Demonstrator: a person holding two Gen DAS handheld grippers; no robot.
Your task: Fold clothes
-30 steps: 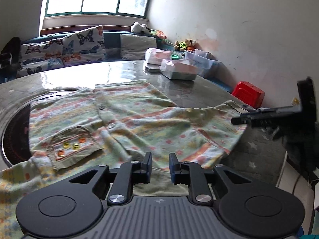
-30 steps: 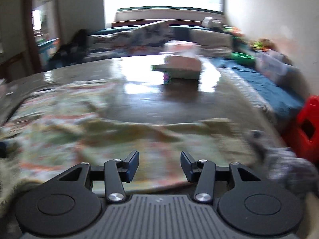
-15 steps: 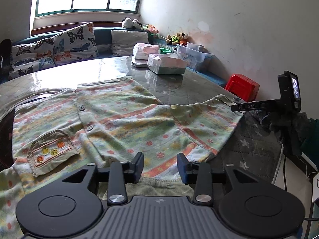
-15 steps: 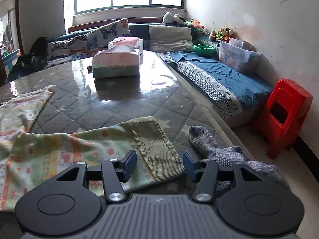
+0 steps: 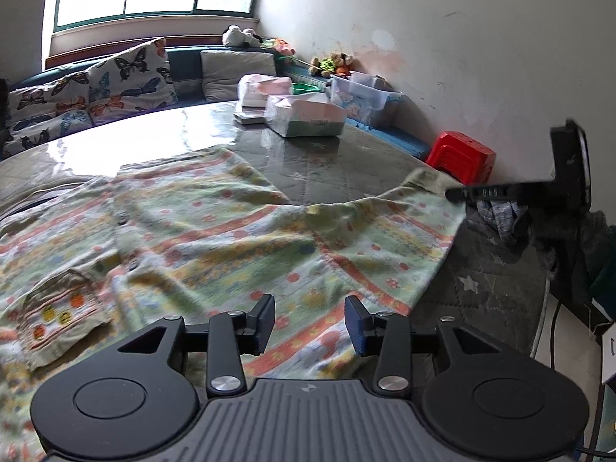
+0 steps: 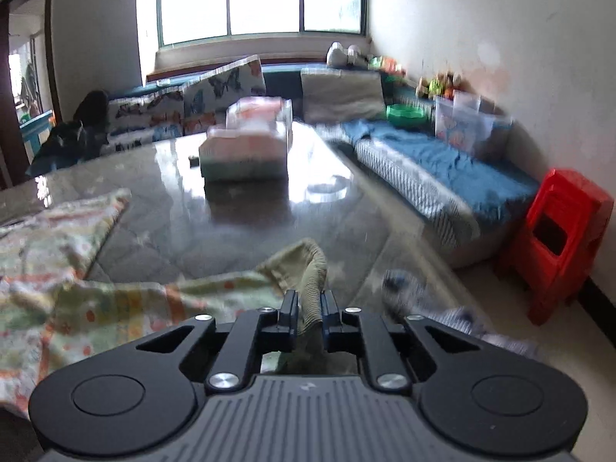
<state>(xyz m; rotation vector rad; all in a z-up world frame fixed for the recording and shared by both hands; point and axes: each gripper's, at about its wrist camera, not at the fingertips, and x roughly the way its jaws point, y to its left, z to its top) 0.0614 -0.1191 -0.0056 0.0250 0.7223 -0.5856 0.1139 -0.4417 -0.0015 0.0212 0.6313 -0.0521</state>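
A light green patterned cardigan point(image 5: 215, 238) with orange stripes, buttons and a chest pocket lies spread on the grey quilted table point(image 5: 346, 158). My left gripper point(image 5: 310, 319) is open and empty, just above the cardigan's near hem. My right gripper point(image 6: 309, 310) is shut on the ribbed green cuff point(image 6: 312, 269) of the sleeve and lifts it slightly off the table. In the left wrist view the right gripper point(image 5: 462, 193) shows at the right, holding that sleeve end point(image 5: 431, 181).
Tissue boxes point(image 5: 306, 117) stand at the table's far side. A grey knitted garment point(image 6: 408, 288) lies near the right table edge. A red stool point(image 6: 558, 242) stands on the floor at the right. A cushioned bench point(image 6: 442, 177) runs along the wall.
My right gripper has closed on the sleeve cuff and raised it. My left gripper has opened wider above the hem.
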